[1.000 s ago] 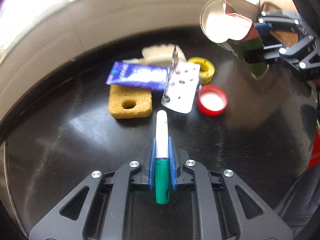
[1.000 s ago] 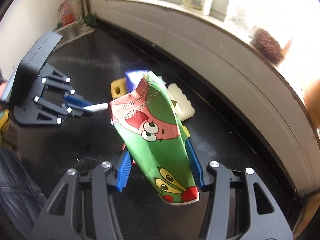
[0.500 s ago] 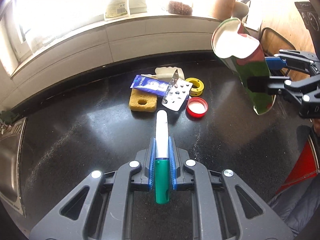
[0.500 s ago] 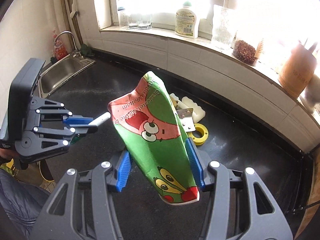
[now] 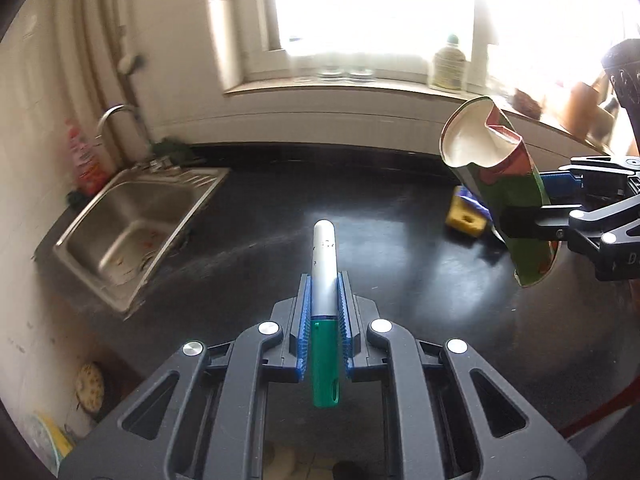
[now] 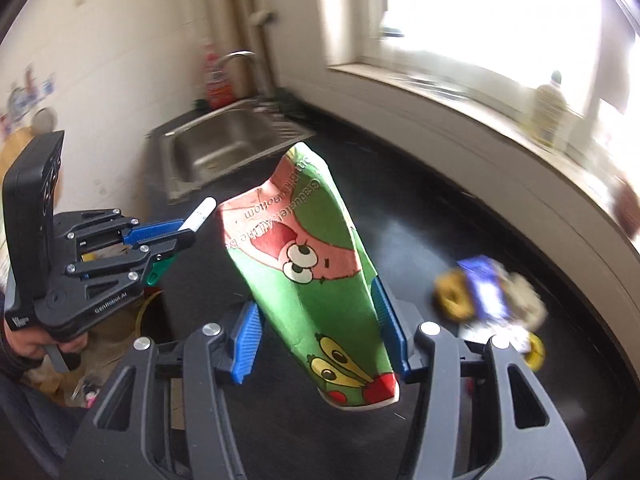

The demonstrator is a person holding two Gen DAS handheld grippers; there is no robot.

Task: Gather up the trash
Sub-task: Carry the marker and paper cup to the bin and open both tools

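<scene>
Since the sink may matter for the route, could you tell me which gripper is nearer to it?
Left. The left gripper, holding the marker, is on the sink's side; the right gripper, holding the paper cup, sits farther along the counter.

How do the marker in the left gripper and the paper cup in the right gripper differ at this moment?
The marker is a slim, rigid, white-and-green stick; the paper cup is wide, crushed and cartoon-printed. The left gripper is nearly shut on the marker; the right gripper stands wider around the cup. Both are held above the black counter.
</scene>
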